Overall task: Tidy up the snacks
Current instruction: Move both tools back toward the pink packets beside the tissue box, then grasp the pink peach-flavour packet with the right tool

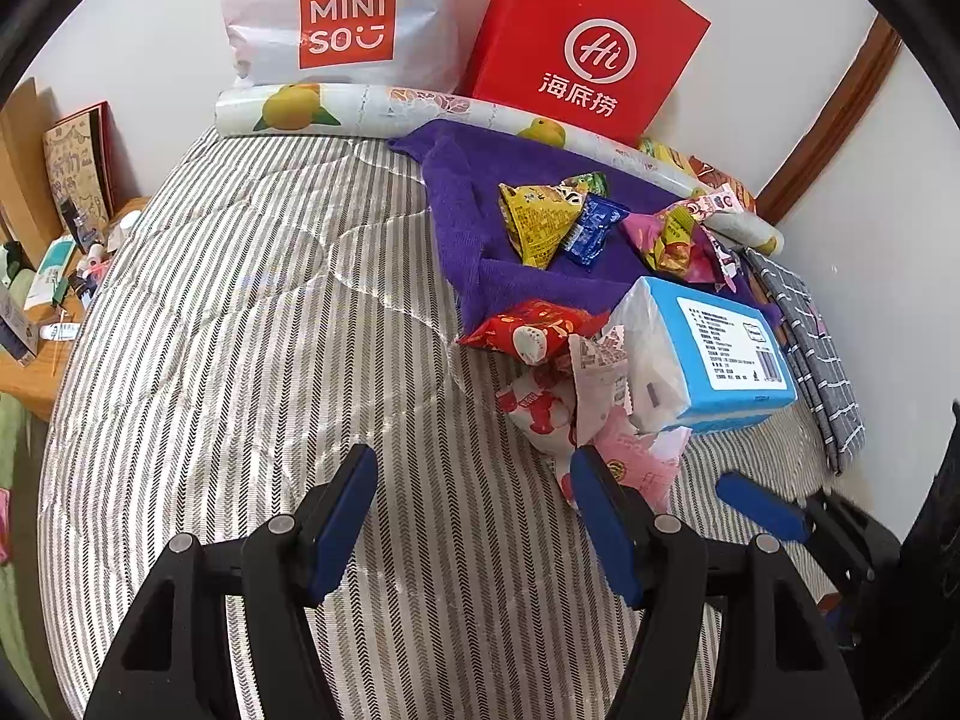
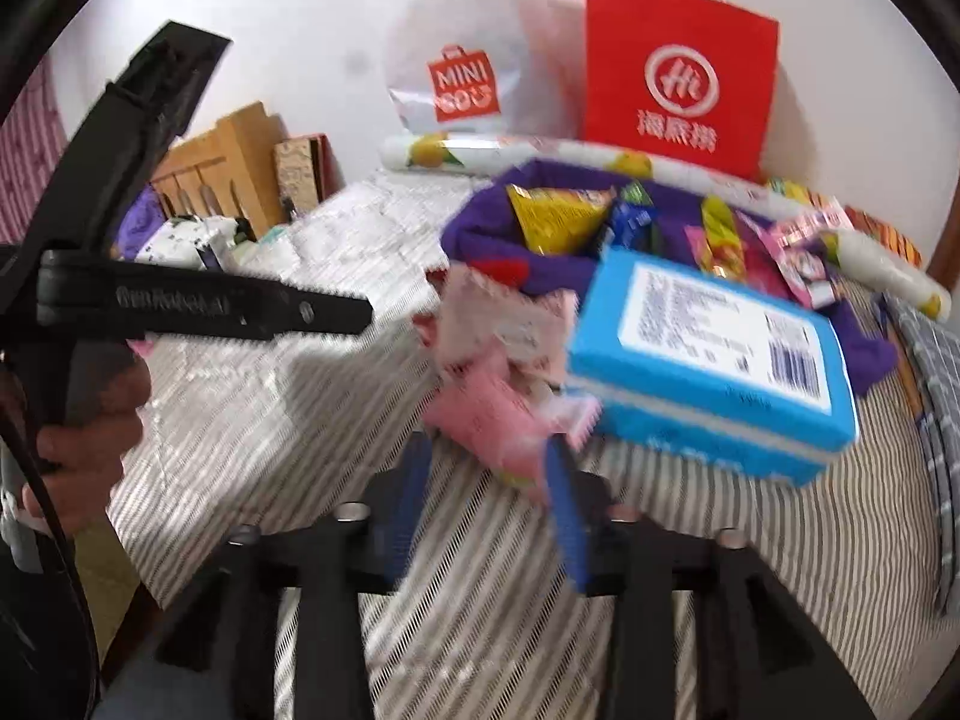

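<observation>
Blue-padded left hand-held gripper (image 1: 474,519) fills the bottom of the left wrist view, jaws parted with nothing between them, hovering over the striped bed cover (image 1: 240,312). Just beyond its right finger, centre right of the frame, lies a pile of snack packets: a pink packet (image 1: 642,456), a white-and-red packet (image 1: 540,408) and a red packet (image 1: 528,330), touching a blue tissue pack (image 1: 720,354). Further up, a yellow packet (image 1: 534,222) and a small blue packet (image 1: 591,231) rest on a purple towel (image 1: 474,210). A white Miniso bag (image 1: 336,18) and a red paper bag (image 1: 582,42) stand against the wall at the top. Right wrist view, motion-blurred: the right hand-held gripper (image 2: 489,510) sits at bottom centre, jaws apart; the pink packet (image 2: 486,414) hangs just above its fingertips, and whether the pads touch it I cannot tell. The blue tissue pack (image 2: 714,360) is right of centre. At the left edge, a hand (image 2: 84,438) grips the other tool's handle.
</observation>
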A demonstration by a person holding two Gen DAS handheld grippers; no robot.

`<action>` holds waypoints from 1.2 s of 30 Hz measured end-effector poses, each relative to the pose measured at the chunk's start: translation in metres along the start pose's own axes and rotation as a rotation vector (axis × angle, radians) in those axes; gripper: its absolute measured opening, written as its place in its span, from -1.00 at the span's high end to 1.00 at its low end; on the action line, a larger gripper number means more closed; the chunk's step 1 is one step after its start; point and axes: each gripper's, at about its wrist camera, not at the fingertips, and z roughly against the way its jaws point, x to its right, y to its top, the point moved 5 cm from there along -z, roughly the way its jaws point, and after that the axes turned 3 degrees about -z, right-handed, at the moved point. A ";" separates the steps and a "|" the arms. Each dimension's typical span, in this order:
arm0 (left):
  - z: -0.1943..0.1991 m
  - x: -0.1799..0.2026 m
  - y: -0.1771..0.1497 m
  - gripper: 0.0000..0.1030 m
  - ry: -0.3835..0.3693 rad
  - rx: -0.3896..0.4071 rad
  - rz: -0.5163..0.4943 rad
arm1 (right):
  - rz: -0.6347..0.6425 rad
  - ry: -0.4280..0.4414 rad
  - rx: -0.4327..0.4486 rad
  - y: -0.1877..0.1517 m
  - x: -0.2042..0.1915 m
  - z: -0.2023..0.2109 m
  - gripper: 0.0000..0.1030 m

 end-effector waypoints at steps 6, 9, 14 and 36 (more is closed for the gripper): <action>-0.002 -0.009 -0.002 -0.26 0.026 -0.011 -0.001 | 0.020 0.040 -0.029 0.014 -0.005 -0.029 0.10; -0.004 -0.013 -0.004 -0.26 0.028 -0.016 0.004 | 0.065 -0.002 -0.036 0.015 -0.007 -0.040 0.11; -0.005 -0.015 -0.005 -0.26 0.023 -0.018 0.005 | 0.149 -0.018 -0.056 0.006 -0.013 -0.045 0.12; -0.012 -0.003 -0.007 -0.26 -0.016 -0.025 -0.007 | 0.172 0.030 -0.054 -0.024 -0.007 0.012 0.74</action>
